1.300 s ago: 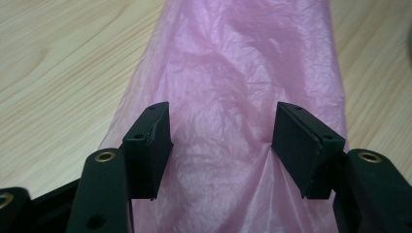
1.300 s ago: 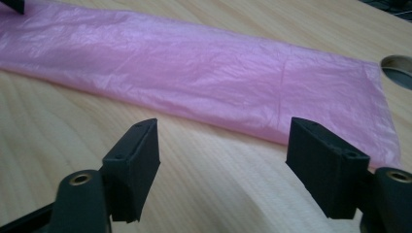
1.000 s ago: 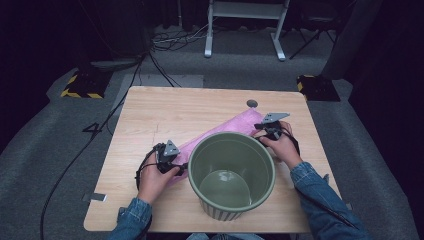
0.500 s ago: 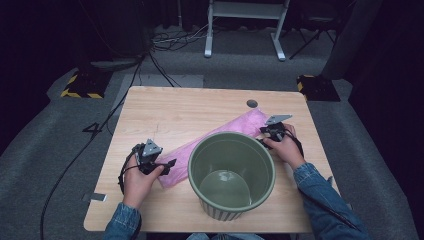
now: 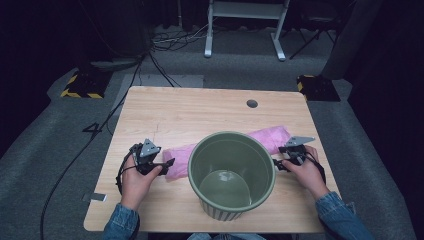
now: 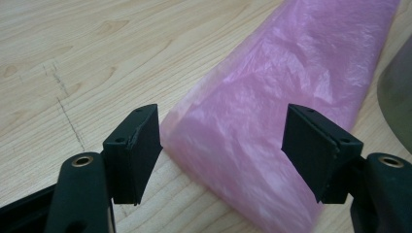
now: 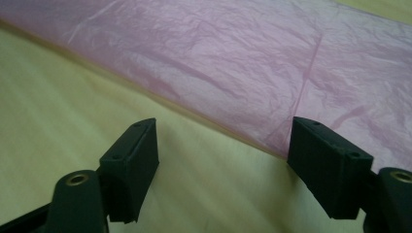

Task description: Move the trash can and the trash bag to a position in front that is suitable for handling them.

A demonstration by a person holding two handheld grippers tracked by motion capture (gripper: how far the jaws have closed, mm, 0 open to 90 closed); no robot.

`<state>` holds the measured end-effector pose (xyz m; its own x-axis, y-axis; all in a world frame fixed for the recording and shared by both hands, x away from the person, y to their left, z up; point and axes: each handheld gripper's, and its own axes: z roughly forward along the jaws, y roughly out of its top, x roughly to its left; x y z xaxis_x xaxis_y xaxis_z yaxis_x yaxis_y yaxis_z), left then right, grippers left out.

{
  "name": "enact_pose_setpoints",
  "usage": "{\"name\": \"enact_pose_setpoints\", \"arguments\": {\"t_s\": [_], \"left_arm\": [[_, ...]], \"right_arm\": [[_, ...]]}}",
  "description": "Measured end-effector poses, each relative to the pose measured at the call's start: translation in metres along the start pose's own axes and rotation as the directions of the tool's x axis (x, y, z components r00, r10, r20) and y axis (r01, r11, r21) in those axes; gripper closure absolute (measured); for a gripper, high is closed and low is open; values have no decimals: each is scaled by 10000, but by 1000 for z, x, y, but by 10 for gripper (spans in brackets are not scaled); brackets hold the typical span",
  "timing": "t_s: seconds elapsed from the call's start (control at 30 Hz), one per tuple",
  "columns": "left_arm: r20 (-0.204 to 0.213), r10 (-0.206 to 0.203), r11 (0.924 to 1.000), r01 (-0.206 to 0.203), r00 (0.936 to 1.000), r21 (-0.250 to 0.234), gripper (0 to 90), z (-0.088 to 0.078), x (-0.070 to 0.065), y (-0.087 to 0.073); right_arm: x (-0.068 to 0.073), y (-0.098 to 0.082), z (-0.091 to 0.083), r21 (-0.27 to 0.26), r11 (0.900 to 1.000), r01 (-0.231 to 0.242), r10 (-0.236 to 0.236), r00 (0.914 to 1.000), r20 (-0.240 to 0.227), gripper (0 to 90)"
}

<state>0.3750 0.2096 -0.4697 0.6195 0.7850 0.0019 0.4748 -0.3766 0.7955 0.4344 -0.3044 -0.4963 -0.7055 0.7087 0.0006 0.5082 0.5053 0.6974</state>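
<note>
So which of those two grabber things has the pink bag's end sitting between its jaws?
The left gripper: the pink bag reaches in between its open jaws. The right gripper just faces the bag's edge, with bare table between its jaws.

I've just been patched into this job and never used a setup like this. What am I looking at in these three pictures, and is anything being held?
There is no robot arm here. A person at a wooden table holds a hand tool with two black jaws in each hand: the left gripper and the right gripper.

The high view comes from a fixed camera above the person, looking forward and down. The other two pictures come from small cameras riding on each gripper, looking out between its own jaws.

On the table lies a flattened pink plastic bag, running behind a green bucket that stands upright.

Nothing is held. In the left gripper view the jaws stand open around the end of the bag without pressing it. In the right gripper view the jaws are open too, near the bag's edge.
</note>
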Motion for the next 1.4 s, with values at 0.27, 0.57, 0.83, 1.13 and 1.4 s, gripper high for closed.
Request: {"name": "enact_pose_setpoints", "arguments": {"t_s": [0.27, 0.57, 0.83, 1.13, 1.4], "left_arm": [[20, -79, 10000, 79, 10000, -53, 300, 1, 1, -2], [24, -74, 10000, 74, 10000, -4, 300, 3, 4, -2], [150, 36, 10000, -35, 9999, -24, 295, 5, 2, 2], [178, 63, 10000, -63, 9998, -32, 292, 7, 2, 2], [-22, -209, 9998, 209, 9998, -9, 290, 0, 7, -6]], "right_arm": [[10, -18, -33, -97, 9999, -46, 47, 9999, 109, 373], [-22, -38, -36, -349, 9953, -906, 934, 9915, 902, 357], [20, -64, -70, 424, 9937, -1042, 1010, 9924, 699, 344], [38, -54, -88, 417, 9985, -355, 360, 9993, -129, 260], [17, -21, -43, 174, 9996, 208, -199, 9988, -452, 273]]}}
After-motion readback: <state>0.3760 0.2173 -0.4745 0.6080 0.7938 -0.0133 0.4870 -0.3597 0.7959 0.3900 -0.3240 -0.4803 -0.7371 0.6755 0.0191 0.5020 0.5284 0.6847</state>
